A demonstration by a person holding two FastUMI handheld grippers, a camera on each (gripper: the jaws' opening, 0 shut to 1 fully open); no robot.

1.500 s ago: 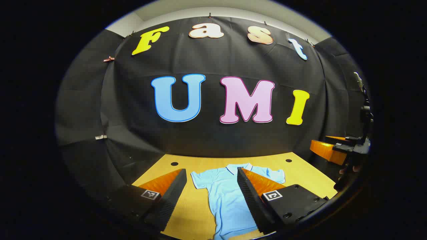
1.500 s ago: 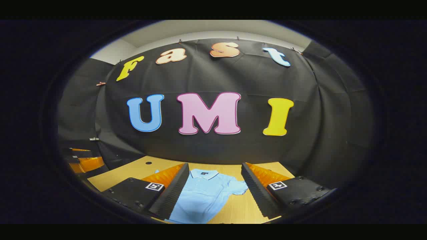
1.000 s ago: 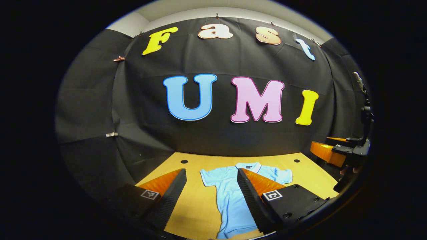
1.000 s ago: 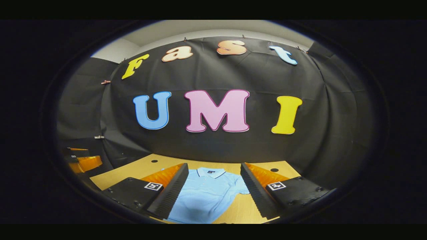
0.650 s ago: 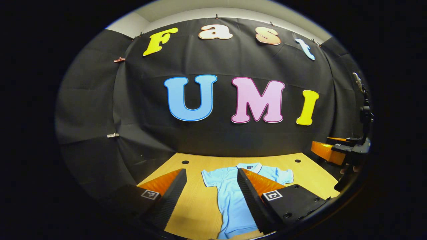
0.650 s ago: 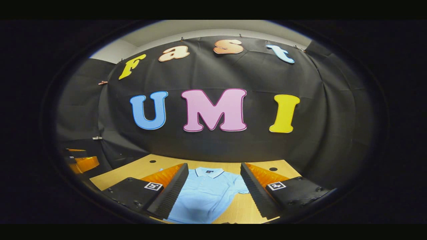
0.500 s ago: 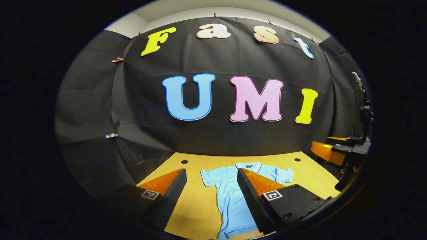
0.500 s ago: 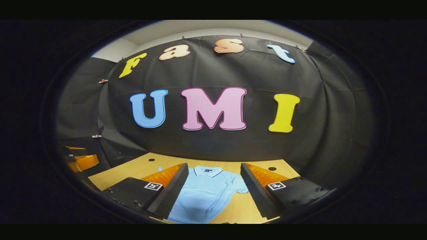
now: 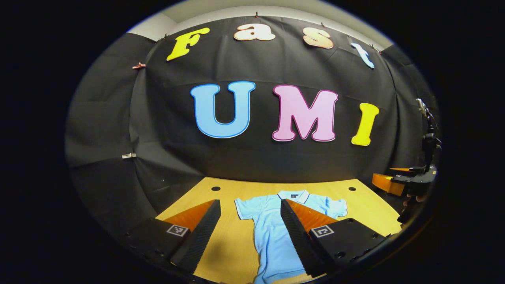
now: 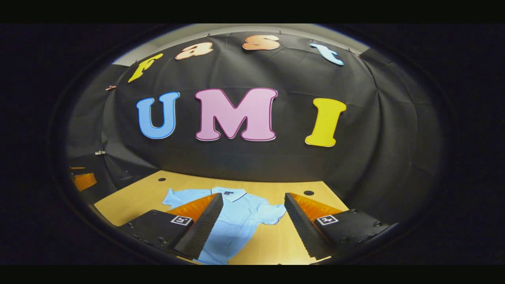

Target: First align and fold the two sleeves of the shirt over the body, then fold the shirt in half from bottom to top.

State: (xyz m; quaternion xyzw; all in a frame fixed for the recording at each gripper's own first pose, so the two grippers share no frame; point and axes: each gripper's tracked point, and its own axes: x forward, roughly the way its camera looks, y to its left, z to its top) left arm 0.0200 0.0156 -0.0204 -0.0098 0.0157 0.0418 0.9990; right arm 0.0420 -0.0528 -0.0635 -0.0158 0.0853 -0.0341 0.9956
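The right gripper (image 10: 252,219) has swung right above the flat shirt (image 10: 232,221); both grippers gape, holding nothing.

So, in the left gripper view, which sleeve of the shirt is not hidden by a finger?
The sleeve on the picture's left lies fully visible between the fingers; the other sleeve is partly behind a finger.

Left gripper (image 9: 247,232) – ridged fingers (image 9: 197,240), screwed blocks with square markers; right gripper (image 10: 252,225) alike

Wooden table (image 9: 367,209); light-blue shirt (image 9: 272,232) flat on it.
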